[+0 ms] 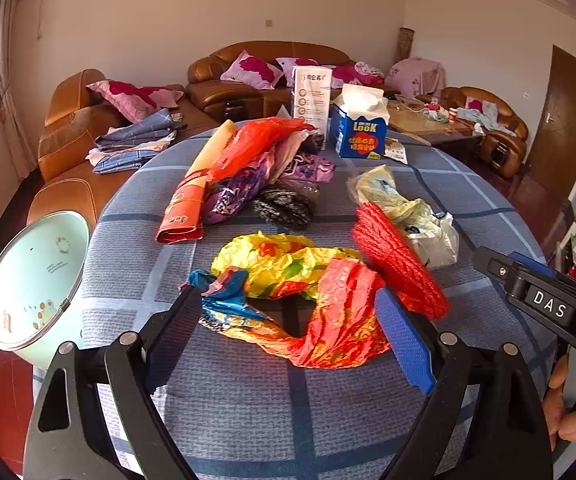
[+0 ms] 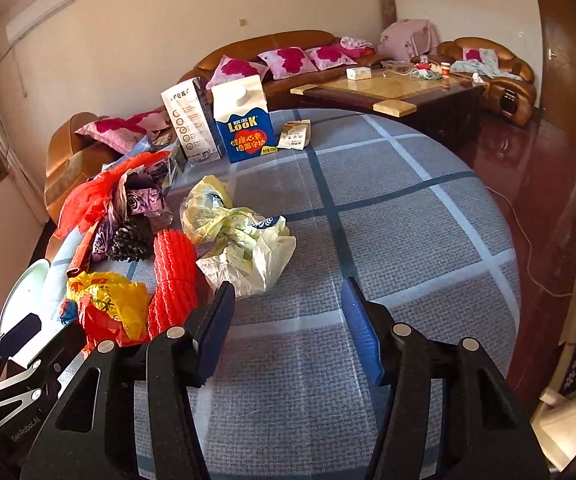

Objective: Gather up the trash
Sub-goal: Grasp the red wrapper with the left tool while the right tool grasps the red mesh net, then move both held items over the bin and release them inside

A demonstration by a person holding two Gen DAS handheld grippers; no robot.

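Both grippers, left [image 1: 288,320] and right [image 2: 288,312], hover wide open over a checked blue tablecloth [image 2: 388,208] strewn with crumpled bags [image 1: 296,280]. Brown sofas [image 1: 224,80] line the walls behind.

A round table [image 2: 408,216] under a blue-grey checked cloth fills the foreground. Behind it, brown leather sofas [image 1: 264,80] line the far wall and the left side, scattered with pink floral pillows [image 2: 288,60] — folded blue plaid fabric [image 1: 132,144] lies on the left seat. A coffee table [image 2: 388,92] with a glossy top stands before the sofas, a small white box [image 2: 358,73] on it. A brown door [image 2: 564,60] is at right — the floor [image 2: 528,160] is dark red and shiny.
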